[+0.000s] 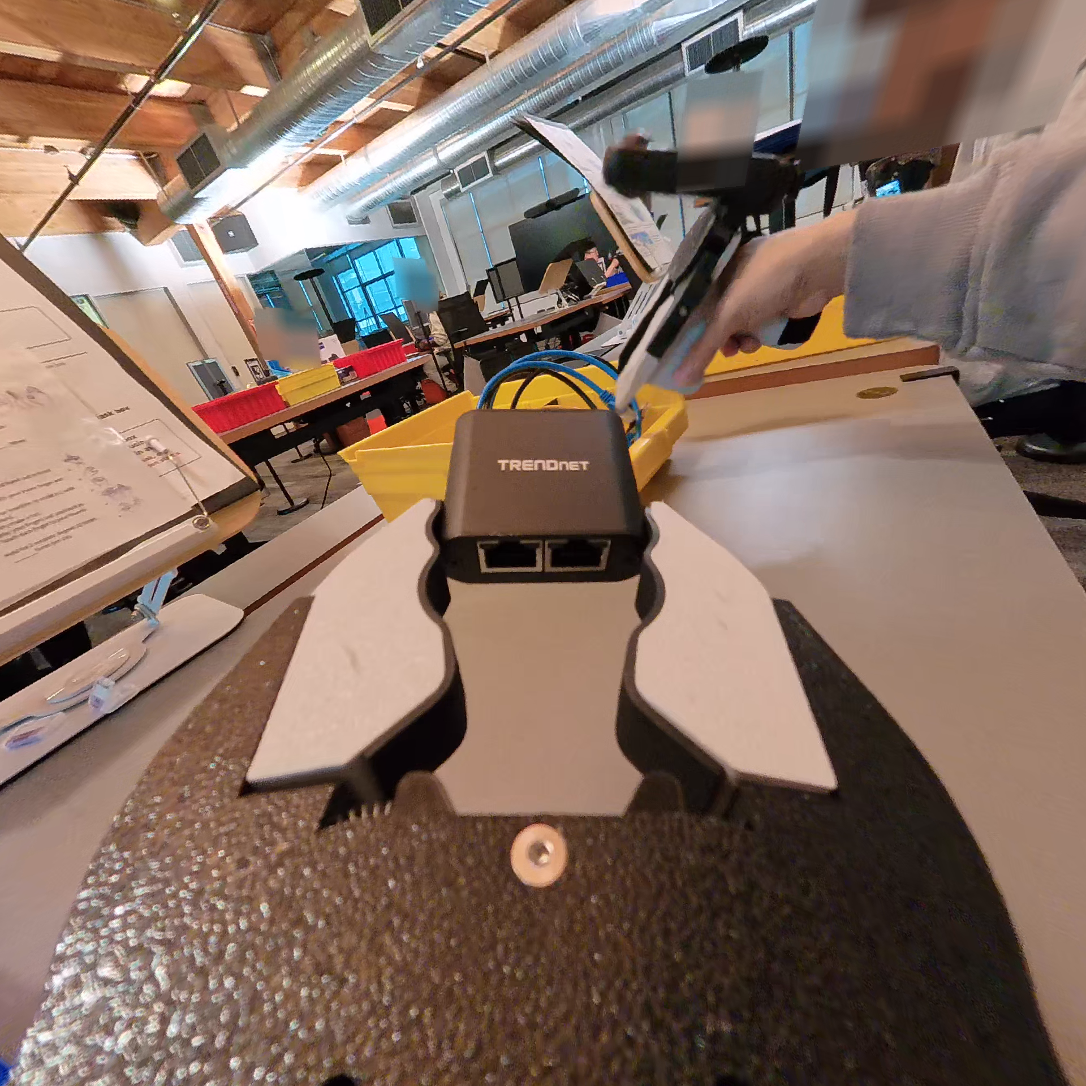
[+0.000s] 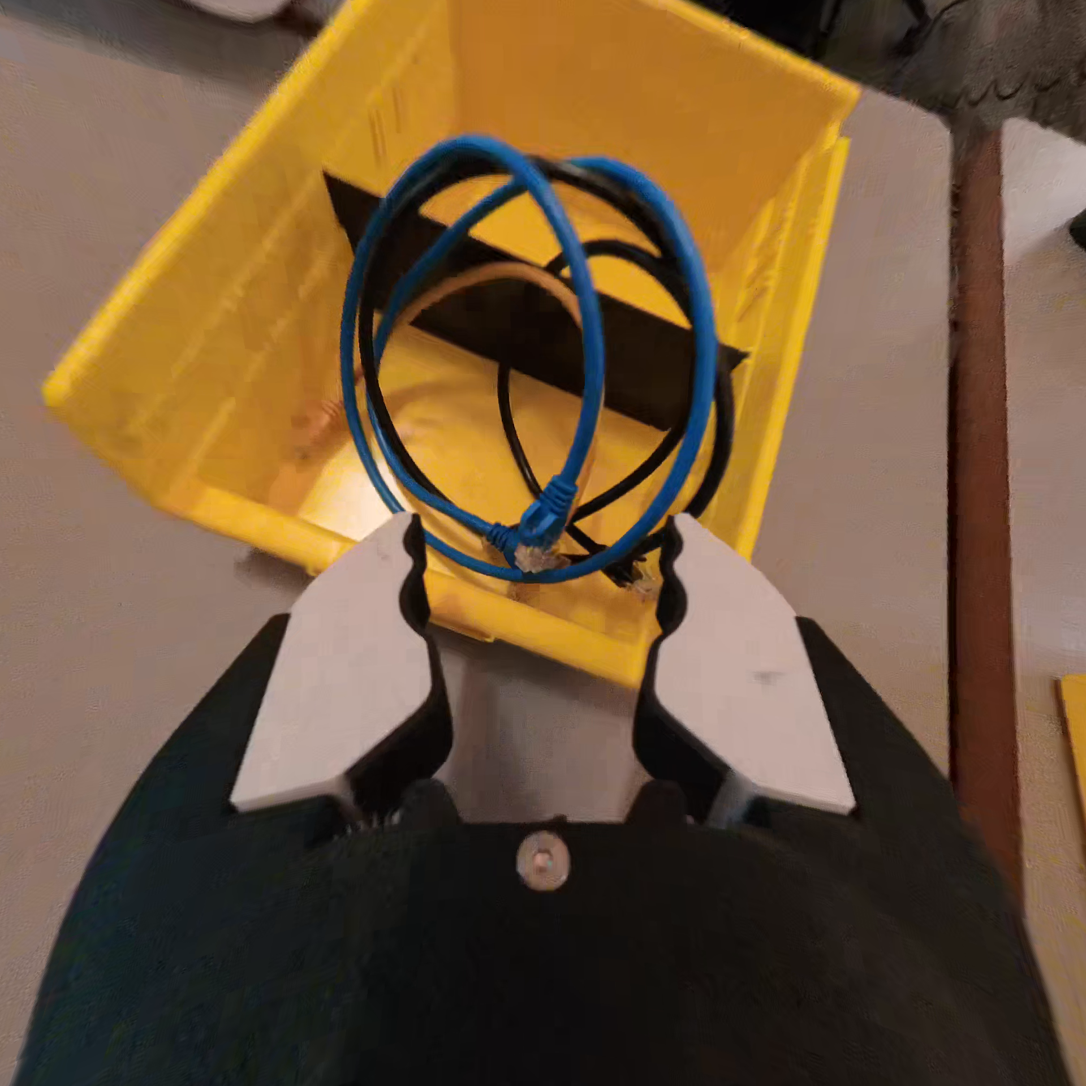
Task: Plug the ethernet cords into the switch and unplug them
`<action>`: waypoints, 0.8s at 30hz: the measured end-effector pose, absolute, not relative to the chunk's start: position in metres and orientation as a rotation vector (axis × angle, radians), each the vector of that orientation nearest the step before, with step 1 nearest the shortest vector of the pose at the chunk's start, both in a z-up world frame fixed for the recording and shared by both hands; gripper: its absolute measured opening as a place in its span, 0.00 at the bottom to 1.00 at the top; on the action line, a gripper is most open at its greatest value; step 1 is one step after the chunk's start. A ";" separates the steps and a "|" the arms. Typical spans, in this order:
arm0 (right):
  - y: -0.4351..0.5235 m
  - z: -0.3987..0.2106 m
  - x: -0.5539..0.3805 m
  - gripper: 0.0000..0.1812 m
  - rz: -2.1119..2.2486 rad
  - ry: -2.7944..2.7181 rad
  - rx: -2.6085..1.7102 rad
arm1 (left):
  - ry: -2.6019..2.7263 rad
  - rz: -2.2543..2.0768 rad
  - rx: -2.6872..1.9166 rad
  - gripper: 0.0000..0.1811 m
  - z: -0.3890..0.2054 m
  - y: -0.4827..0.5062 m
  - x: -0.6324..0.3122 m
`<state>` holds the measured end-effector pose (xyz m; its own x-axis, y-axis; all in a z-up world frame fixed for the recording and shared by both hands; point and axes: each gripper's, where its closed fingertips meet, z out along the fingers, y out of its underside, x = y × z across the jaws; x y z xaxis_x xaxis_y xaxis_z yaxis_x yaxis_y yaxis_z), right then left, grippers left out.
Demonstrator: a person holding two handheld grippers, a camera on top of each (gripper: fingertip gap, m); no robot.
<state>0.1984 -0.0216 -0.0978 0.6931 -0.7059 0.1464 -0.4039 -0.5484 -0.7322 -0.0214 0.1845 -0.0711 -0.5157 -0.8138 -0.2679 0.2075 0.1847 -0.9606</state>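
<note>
My left gripper (image 1: pixel 542 517) is shut on the black switch (image 1: pixel 540 470), holding it by its sides with its two empty ports facing the camera. Behind it stands a yellow bin (image 1: pixel 405 464) with looped cords. In the right wrist view my right gripper (image 2: pixel 543 529) is open over the near rim of the yellow bin (image 2: pixel 194 329). A coiled blue ethernet cord (image 2: pixel 587 329) stands in the bin, its clear plugs (image 2: pixel 532 555) between my fingertips, apart from them. A black cord (image 2: pixel 517 423) and a pale yellow cord (image 2: pixel 488 276) lie there too. The right gripper also shows in the left wrist view (image 1: pixel 623 405), held by a hand.
A black divider (image 2: pixel 617 358) crosses the bin. A tilted board with papers (image 1: pixel 88 446) stands at the left on a white base. The table edge and a wooden strip (image 2: pixel 978 411) run at the right. Red and yellow bins (image 1: pixel 247 402) sit on far tables.
</note>
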 end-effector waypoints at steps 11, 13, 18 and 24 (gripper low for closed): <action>0.134 -0.053 -0.052 0.36 1.082 0.425 -1.576 | 1.739 -1.558 -0.349 0.34 -0.081 0.149 -0.042; 0.148 -0.058 -0.071 0.36 1.190 0.396 -1.588 | 1.776 -1.529 -0.259 0.34 -0.083 0.139 -0.049; 0.161 -0.076 -0.086 0.33 1.194 0.339 -1.772 | 1.853 -1.362 -0.151 0.34 -0.095 0.127 -0.050; 0.160 -0.093 -0.083 0.14 1.097 0.259 -1.931 | 1.871 -1.296 -0.143 0.34 -0.104 0.123 -0.047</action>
<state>-0.0826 0.1595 -0.0932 0.5889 0.2245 -0.7764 -0.5476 -0.5957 -0.5876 -0.0469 0.1233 -0.1041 -0.6453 -0.5157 -0.5635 0.3461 0.4603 -0.8175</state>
